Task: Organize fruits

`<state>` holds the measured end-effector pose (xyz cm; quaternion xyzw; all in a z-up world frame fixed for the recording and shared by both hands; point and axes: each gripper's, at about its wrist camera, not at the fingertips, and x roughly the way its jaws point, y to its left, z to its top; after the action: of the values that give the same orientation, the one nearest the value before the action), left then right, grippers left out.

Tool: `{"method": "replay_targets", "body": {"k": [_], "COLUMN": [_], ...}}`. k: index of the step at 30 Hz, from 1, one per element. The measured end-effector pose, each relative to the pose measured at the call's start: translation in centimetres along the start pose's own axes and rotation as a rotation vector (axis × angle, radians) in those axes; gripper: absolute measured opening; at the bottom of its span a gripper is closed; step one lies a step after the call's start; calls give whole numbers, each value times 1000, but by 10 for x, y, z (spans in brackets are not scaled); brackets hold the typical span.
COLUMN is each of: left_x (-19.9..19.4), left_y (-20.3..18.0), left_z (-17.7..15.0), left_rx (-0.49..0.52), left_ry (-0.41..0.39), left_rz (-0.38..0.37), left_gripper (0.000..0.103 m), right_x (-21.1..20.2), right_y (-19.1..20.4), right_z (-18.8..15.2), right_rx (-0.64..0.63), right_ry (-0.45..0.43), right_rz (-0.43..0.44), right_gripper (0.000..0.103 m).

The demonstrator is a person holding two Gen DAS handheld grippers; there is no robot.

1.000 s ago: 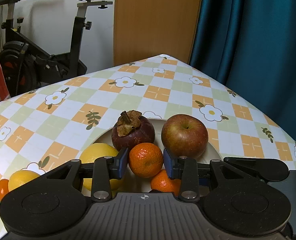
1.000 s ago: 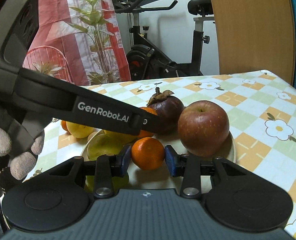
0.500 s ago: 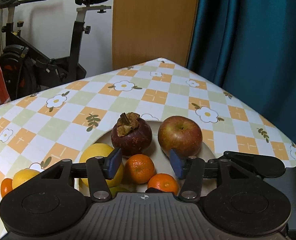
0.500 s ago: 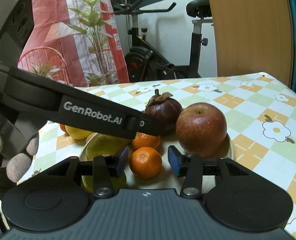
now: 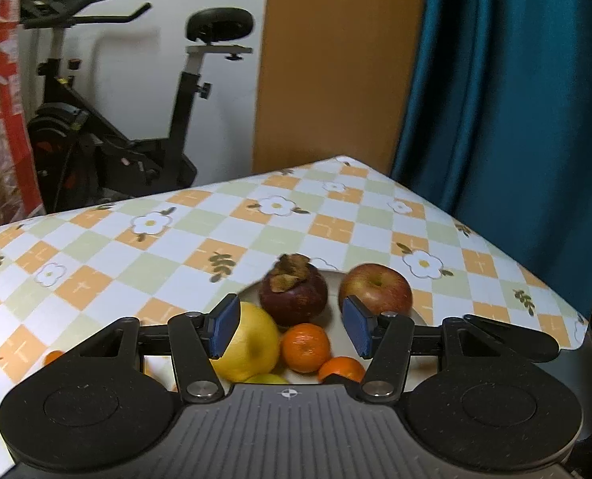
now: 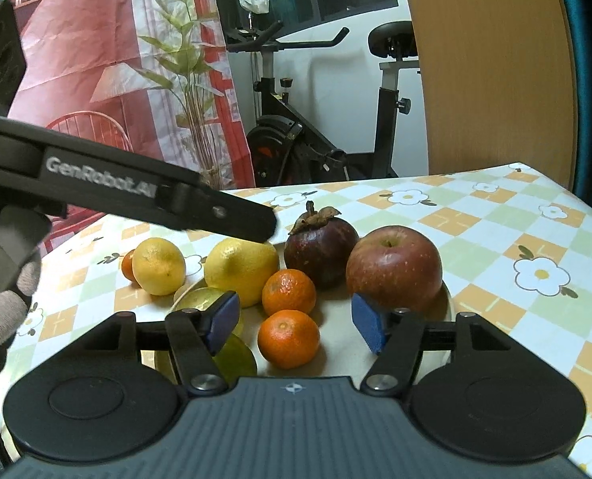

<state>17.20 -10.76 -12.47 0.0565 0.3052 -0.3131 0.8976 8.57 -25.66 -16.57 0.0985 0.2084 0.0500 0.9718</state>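
Observation:
A white plate [image 6: 448, 306] holds a red apple [image 6: 393, 273], a dark mangosteen [image 6: 321, 249], a lemon [image 6: 240, 265], two tangerines [image 6: 288, 291] and green fruit [image 6: 200, 299]. My right gripper [image 6: 296, 325] is opening, and the nearer tangerine [image 6: 288, 338] lies loose between its blue pads. My left gripper [image 5: 292, 325] is also opening above the plate [image 5: 329, 267]. A tangerine [image 5: 304, 346] sits untouched below the gap, between the lemon [image 5: 252, 343] and the apple [image 5: 375, 289]. One left finger [image 6: 232, 215] crosses the right wrist view, held by a gloved hand [image 6: 4, 311].
A second lemon [image 6: 158, 265] and a small tangerine [image 6: 127, 265] lie on the checked tablecloth [image 6: 515, 239] left of the plate. Beyond the table's far edge stand an exercise bike [image 5: 128, 151], a wooden panel [image 5: 335, 60], a teal curtain [image 5: 515, 99] and a plant [image 6: 188, 80].
Both grippers opened and let go of their tangerines, which now rest on the plate. The left gripper drew back and rose; the right one stayed in place.

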Motion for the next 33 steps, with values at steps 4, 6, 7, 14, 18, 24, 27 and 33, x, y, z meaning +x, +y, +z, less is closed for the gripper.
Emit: {"method": "replay_targets", "body": {"k": [4,6,7,14,18,24,27,33], "left_x": [-14,-20,-24,-44,-54,-72,-78,-82], "left_y": [13,18,20,38,47,55,59,64], "left_z": [-1,-1,-1,-9,-17,-29,-35,-46], "left_rx": [-58,-82,-90,-121,-149,-156,-181,-203], "left_ry": [-34,-46,-53,-81,-70,-56,-52,-33], "left_rz": [28,47,60,122,146,167,167,166], "left_gripper": [60,60,60,60,61,61,61,61], "right_x": [-3,-3,-3,-3,-7,-17,-22,-30], "right_y": [0,0,1,3,6,23,29,43], "right_z": [0,0,0,2,4,8,8,5], "right_rx": [-2,-1,-2,-1,-1,-55,-78,-110], "right_ry": [-16,-14,-12,20,23,10,16,31], "right_rz": [2,1,-1,-20,-26,-15,-6,27], "right_gripper": [71,71,71,71,71,71,71,71]}}
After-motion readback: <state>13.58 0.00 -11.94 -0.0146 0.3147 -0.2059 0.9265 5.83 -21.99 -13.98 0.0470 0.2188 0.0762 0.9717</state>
